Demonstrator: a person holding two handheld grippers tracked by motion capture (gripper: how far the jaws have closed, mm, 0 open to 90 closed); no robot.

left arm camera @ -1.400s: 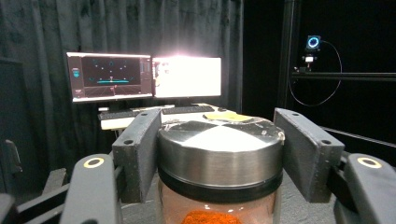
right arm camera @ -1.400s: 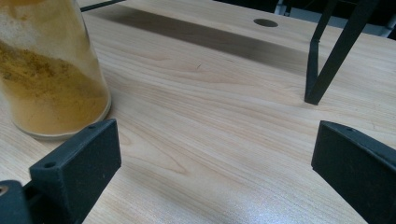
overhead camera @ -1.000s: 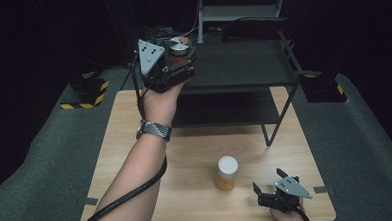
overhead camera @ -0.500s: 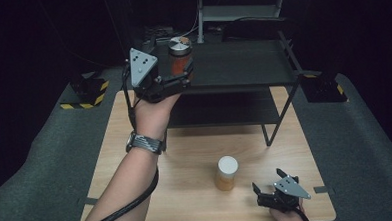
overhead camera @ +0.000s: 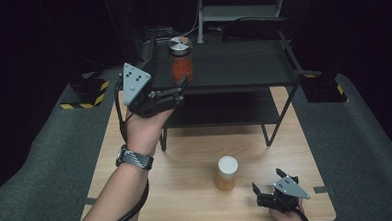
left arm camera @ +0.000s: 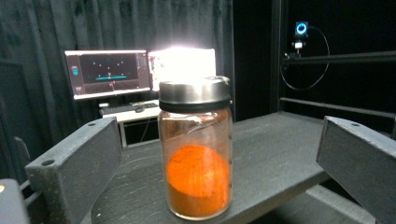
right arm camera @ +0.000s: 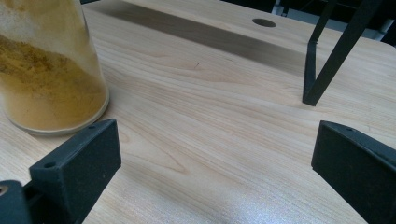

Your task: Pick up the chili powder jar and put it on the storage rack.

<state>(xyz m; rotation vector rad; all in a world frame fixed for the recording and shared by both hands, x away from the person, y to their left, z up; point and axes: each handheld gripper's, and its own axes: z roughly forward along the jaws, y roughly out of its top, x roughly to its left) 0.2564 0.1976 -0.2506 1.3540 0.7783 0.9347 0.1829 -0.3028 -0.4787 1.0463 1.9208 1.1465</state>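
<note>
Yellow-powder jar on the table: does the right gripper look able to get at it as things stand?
Probably yes. The right gripper sits open on the table beside the yellow-powder jar, with bare wood between them and the shelf leg off to the far side.

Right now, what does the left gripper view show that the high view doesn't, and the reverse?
Left gripper view: lit monitors behind the shelf, and a clear gap on each side between the jaws and the red-powder jar. High view: the yellow-powder jar on the table, near the right gripper. Both: the red-powder jar on the black shelf, before the open left gripper.
</note>
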